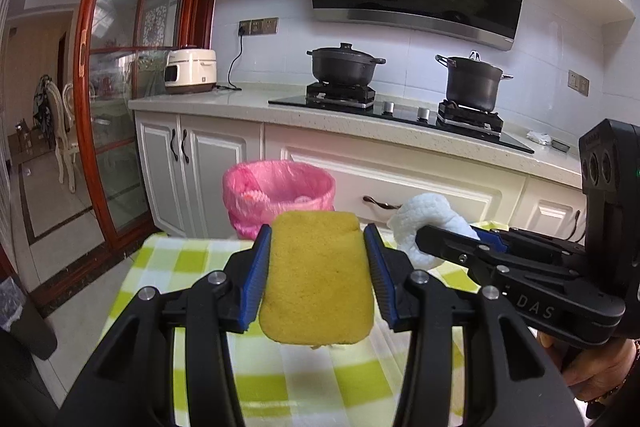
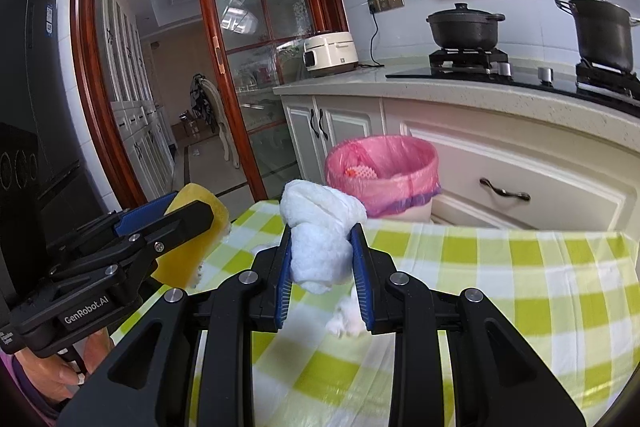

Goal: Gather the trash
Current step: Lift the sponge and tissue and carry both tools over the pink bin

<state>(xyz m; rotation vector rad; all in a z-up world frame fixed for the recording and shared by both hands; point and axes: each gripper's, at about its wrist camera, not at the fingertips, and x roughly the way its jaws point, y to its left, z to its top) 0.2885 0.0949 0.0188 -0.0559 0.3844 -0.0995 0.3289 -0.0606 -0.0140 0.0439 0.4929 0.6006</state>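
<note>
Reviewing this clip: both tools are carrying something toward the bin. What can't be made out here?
- Bin contents: right wrist view, mostly hidden by its rim and pink liner.
- Underside of the sponge: left wrist view, faces away.
- Small white thing on the counter: left wrist view, too small.
- Tablecloth near edge: hidden by the tools.
</note>
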